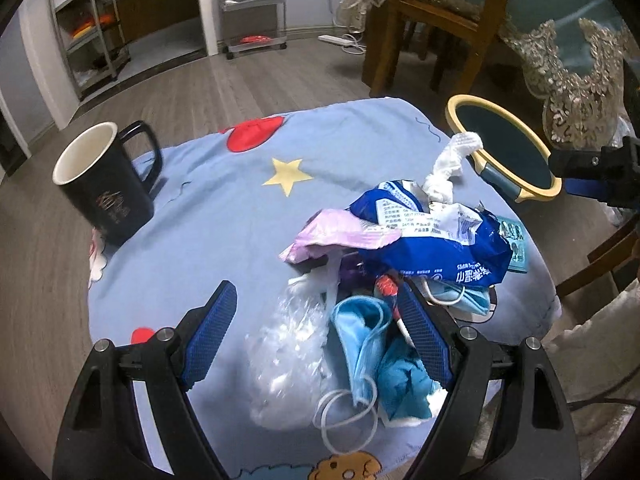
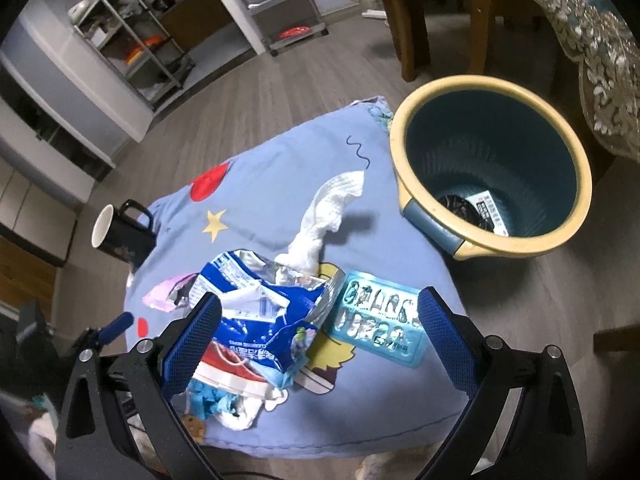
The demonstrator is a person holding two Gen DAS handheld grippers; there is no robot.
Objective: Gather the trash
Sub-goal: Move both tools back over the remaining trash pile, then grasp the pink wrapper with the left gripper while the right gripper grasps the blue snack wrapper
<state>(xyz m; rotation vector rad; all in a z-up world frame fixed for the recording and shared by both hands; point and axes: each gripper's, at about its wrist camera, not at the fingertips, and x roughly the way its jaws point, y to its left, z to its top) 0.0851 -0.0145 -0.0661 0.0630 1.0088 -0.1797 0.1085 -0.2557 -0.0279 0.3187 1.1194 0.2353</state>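
So my left gripper (image 1: 316,320) is spread wide with nothing pinched, hanging over a blue face mask (image 1: 360,332) and a clear plastic bag (image 1: 284,360) at the near edge of the trash pile. My right gripper (image 2: 320,324) is wide open too and empty, straddling the blue wipes wrapper (image 2: 260,320) and the teal blister pack (image 2: 378,320). Past those there's a twisted white tissue (image 2: 324,216) on the blue cartoon cloth (image 2: 260,200), the bin (image 2: 492,164) just off the table's far right corner, and a black mug (image 1: 102,184) way over left.

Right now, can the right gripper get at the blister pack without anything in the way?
Probably yes. The right gripper is open above the blister pack, which lies flat and uncovered beside the blue wrapper; the wrapper's edge may get pinched too.
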